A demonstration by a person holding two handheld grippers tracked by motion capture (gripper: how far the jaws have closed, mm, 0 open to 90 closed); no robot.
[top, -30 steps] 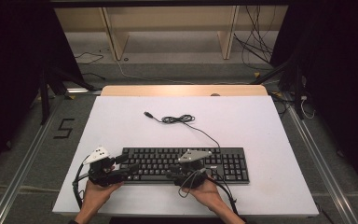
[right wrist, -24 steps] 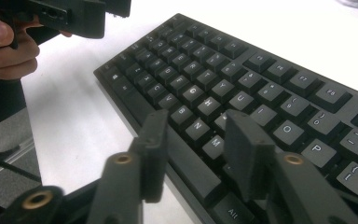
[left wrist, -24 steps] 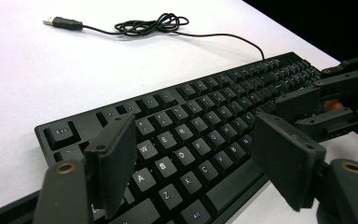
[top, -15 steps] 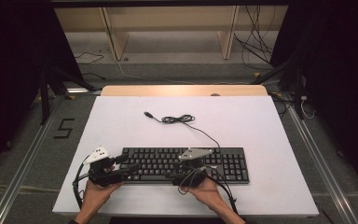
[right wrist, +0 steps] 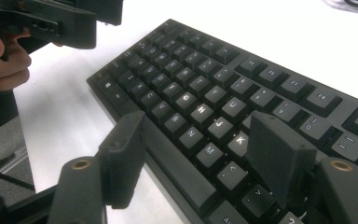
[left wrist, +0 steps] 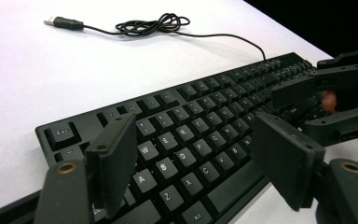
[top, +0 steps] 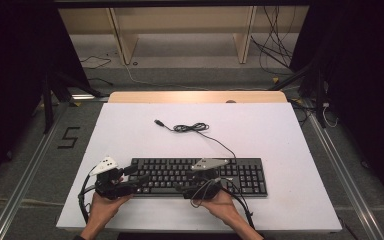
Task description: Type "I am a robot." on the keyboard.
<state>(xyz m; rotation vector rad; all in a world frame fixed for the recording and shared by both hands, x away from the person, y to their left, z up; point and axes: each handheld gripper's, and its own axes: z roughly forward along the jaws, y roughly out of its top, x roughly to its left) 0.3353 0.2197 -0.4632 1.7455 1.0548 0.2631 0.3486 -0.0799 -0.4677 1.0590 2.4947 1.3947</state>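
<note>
A: Keyboard (top: 200,176) lies along the worktop's (top: 130,130) near edge in the high view, the left tool (top: 135,180) at its left end, the right tool (top: 190,186) mid-front.

B: And the left tool's view?

A: Its jaws stand wide over the letter keys, gripping nothing.

B: The right tool's?

A: Jaws have just been opening, now parted astride the front edge; nothing held.

Right hand-held gripper (right wrist: 193,154), at roughly 6 o'clock on the worktop (top: 130,130) over the keyboard (top: 240,172) near edge: jaws have just been opening and now stand wide apart over the keys, with nothing clamped between them.
</note>
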